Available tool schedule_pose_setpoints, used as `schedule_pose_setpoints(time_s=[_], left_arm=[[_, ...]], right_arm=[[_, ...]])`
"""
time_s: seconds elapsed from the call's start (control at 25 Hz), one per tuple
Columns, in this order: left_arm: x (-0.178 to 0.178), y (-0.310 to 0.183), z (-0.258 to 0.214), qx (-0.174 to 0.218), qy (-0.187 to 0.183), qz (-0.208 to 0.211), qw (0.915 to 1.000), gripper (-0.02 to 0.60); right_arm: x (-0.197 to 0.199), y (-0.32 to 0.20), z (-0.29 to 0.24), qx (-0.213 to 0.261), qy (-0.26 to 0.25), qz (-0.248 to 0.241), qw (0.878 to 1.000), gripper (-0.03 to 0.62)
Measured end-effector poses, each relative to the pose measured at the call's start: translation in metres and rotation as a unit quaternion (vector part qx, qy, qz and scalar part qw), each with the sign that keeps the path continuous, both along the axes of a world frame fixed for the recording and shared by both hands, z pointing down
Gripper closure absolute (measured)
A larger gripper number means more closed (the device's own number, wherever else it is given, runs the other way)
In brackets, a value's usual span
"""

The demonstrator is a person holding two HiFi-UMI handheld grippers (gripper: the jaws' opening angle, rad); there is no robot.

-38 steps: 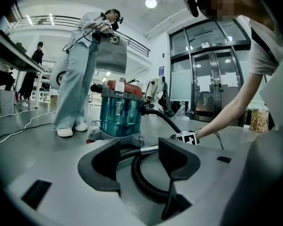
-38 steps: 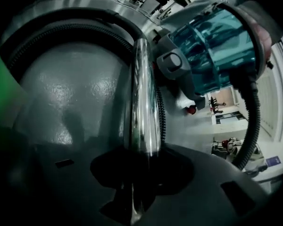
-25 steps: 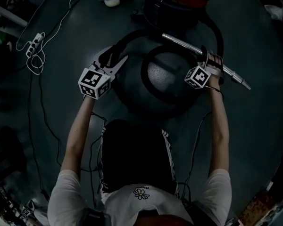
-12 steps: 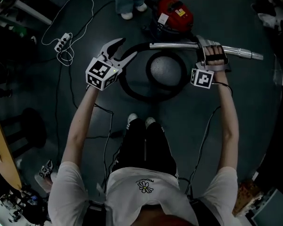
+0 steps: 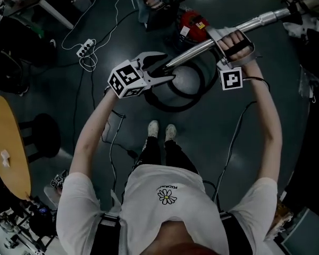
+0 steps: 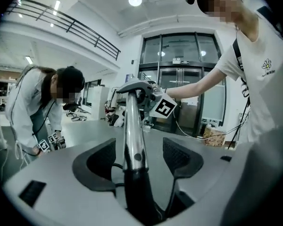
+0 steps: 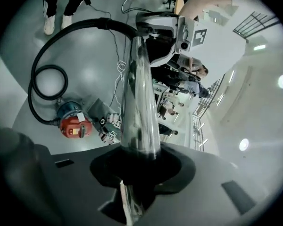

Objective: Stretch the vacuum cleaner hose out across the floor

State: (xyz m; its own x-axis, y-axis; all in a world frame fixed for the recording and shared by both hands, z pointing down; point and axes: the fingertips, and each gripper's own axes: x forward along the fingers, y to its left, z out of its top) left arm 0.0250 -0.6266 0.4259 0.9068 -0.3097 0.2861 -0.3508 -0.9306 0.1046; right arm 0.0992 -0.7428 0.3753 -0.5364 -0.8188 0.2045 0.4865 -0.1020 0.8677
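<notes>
My right gripper [image 5: 231, 42] is shut on the silver metal wand [image 5: 202, 45], which slants up to the right in the head view. Where the wand [image 6: 132, 121] meets the black hose [image 6: 137, 192], it runs between the jaws of my left gripper [image 5: 167, 68]. Those jaws have just been opening and stand open, with gaps on both sides of the wand. Lower down, the hose [image 5: 173, 102] lies coiled on the dark floor and leads to the red vacuum cleaner [image 5: 194, 21]. The right gripper view shows the wand [image 7: 139, 93], the hose loop [image 7: 47, 81] and the vacuum cleaner [image 7: 73, 125].
A white power strip [image 5: 85, 48] and cables lie on the floor at the left. A round wooden table [image 5: 10, 142] and a dark stool [image 5: 42, 134] stand further left. Another person [image 6: 37, 107] bends over near the vacuum cleaner.
Both grippers have risen high off the floor with the wand. Its far end now tilts up to the right. The left jaws have spread wider round the hose end.
</notes>
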Motion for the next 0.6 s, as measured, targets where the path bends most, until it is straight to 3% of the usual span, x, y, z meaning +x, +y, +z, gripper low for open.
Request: schedule_pose_setpoints(time_s=[0.12,0.24,0.36,0.48,0.6], left_arm=[[0.015,0.024,-0.017,0.015,0.002,0.021,0.9997,0.287],[0.029,0.05,-0.026,-0.023,0.013,0.062,0.9977,0.288],[0.044,0.081,-0.03,-0.104,0.014,0.138,0.9849,0.288],[0.057,0.116,-0.043,-0.149,0.023,0.204,0.9673,0.288],[0.063,0.134,-0.054,-0.173,0.06,0.213,0.9598,0.296]], right_arm=[[-0.031,0.04,-0.021,0.037,0.014,-0.06,0.997,0.451],[-0.062,0.085,-0.031,0.056,0.032,-0.135,0.989,0.451],[-0.083,0.12,-0.037,0.073,0.053,-0.204,0.975,0.45],[-0.1,0.153,-0.038,0.072,0.064,-0.258,0.961,0.45],[-0.107,0.176,-0.038,0.063,0.064,-0.292,0.952,0.45]])
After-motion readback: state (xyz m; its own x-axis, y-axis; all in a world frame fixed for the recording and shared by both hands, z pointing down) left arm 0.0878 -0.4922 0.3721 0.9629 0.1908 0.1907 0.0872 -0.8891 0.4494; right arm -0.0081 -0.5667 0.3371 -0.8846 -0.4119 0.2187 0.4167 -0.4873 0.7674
